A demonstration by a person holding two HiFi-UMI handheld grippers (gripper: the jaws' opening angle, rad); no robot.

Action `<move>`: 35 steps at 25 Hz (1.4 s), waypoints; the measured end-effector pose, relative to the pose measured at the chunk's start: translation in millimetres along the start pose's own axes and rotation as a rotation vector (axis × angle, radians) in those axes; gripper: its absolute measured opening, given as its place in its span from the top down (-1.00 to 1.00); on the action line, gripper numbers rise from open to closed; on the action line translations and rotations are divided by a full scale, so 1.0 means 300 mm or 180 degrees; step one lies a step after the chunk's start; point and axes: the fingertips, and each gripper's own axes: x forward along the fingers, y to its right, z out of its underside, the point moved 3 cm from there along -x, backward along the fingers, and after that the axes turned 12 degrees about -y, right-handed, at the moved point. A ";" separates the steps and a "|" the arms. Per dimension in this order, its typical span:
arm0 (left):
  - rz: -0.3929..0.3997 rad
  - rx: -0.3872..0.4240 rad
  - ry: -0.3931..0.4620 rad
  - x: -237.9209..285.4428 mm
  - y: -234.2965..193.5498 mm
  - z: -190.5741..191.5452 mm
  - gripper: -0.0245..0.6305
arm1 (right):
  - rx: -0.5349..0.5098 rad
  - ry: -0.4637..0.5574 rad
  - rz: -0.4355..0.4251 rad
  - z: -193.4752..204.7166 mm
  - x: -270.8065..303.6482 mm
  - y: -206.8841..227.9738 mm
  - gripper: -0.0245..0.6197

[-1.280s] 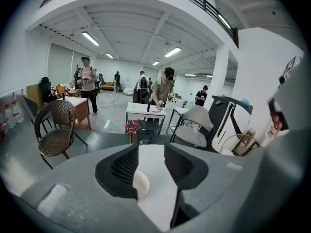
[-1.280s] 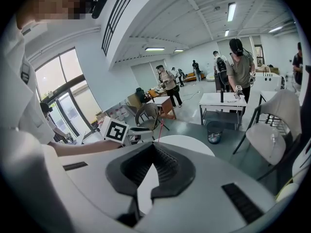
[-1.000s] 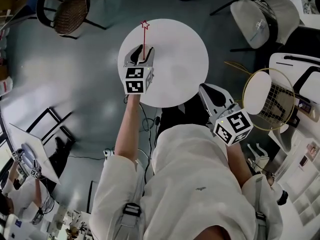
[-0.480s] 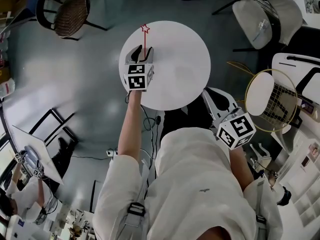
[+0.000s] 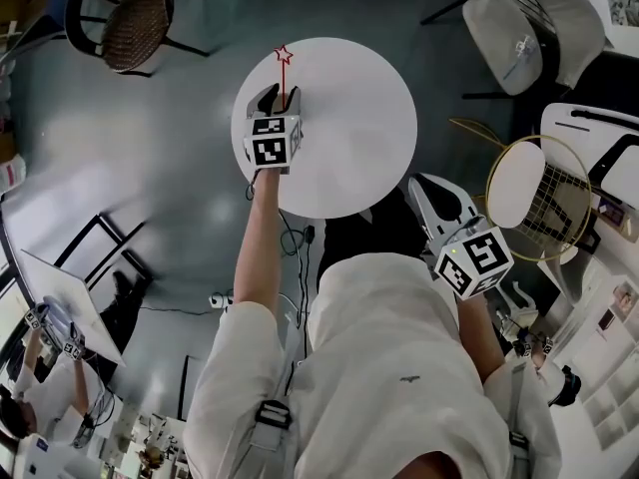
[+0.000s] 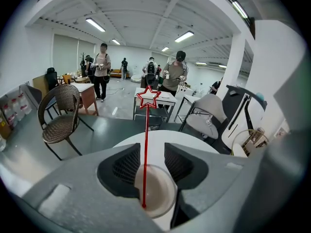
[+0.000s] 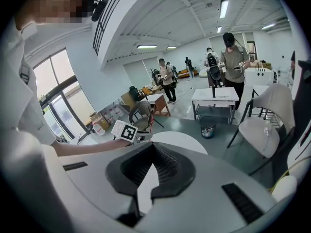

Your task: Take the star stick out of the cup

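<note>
A thin red star stick stands in a small pale cup on the round white table. In the left gripper view the stick rises between the two dark pads, with its foot in the cup and a gap on either side. My left gripper is open around the stick, just above the cup, which it hides in the head view. My right gripper hovers off the table's near right edge. It is shut and holds nothing.
A wicker chair stands far left of the table. A white chair is at the far right, and a gold wire side table at the right. Several people stand at desks in the background.
My left gripper has moved forward over the table, closing in on the stick and cup. The right gripper has barely shifted.
</note>
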 end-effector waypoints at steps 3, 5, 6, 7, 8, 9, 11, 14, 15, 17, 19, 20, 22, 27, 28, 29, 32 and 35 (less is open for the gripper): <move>-0.0023 -0.0006 -0.0043 0.016 -0.009 0.003 0.46 | 0.0015 -0.0008 0.0014 0.003 -0.001 0.002 0.90; -0.0035 -0.0002 -0.0073 0.029 -0.013 0.007 0.46 | 0.0023 -0.0009 0.0020 0.009 -0.002 0.006 0.90; -0.0039 0.0000 -0.0090 0.035 -0.013 0.010 0.46 | 0.0026 -0.0009 0.0024 0.013 -0.003 0.009 0.90; -0.0040 0.0004 -0.0105 0.039 -0.011 0.014 0.46 | 0.0030 -0.0010 0.0029 0.016 -0.005 0.012 0.90; -0.0038 0.0010 -0.0115 0.042 -0.009 0.016 0.46 | 0.0035 -0.0010 0.0034 0.019 -0.007 0.016 0.90; -0.0038 0.0017 -0.0120 0.043 -0.007 0.017 0.46 | 0.0041 -0.0008 0.0039 0.020 -0.010 0.019 0.90; -0.0051 0.0031 -0.0126 0.045 -0.006 0.015 0.51 | 0.0052 -0.0005 0.0042 0.020 -0.012 0.021 0.90; -0.0079 0.0055 -0.0134 0.047 -0.007 0.015 0.56 | 0.0060 -0.0008 0.0039 0.019 -0.011 0.021 0.90; -0.0085 0.0061 -0.0139 0.048 -0.008 0.017 0.57 | 0.0059 -0.0011 0.0041 0.019 -0.010 0.019 0.90; -0.0096 0.0053 -0.0148 0.050 -0.015 0.023 0.59 | 0.0058 -0.0015 0.0044 0.020 -0.008 0.014 0.90; -0.0110 0.0051 -0.0153 0.052 -0.023 0.027 0.63 | 0.0061 -0.0019 0.0047 0.023 -0.008 0.011 0.90; -0.0114 0.0054 -0.0156 0.053 -0.024 0.026 0.63 | 0.0064 -0.0024 0.0050 0.026 -0.007 0.012 0.90; -0.0122 0.0058 -0.0163 0.055 -0.026 0.023 0.68 | 0.0069 -0.0034 0.0051 0.029 -0.008 0.013 0.90; -0.0133 0.0055 -0.0188 0.058 -0.029 0.022 0.74 | 0.0069 -0.0027 0.0042 0.024 -0.006 0.011 0.90; -0.0133 0.0064 -0.0198 0.060 -0.030 0.022 0.74 | 0.0066 -0.0023 0.0041 0.022 -0.005 0.011 0.90; -0.0137 0.0075 -0.0209 0.061 -0.031 0.022 0.75 | 0.0065 -0.0021 0.0041 0.022 -0.005 0.011 0.90; -0.0175 0.0108 -0.0232 0.061 -0.036 0.025 0.82 | 0.0083 -0.0023 0.0055 0.028 -0.008 0.012 0.90; -0.0187 0.0106 -0.0240 0.058 -0.037 0.026 0.84 | 0.0098 -0.0027 0.0075 0.036 -0.013 0.016 0.90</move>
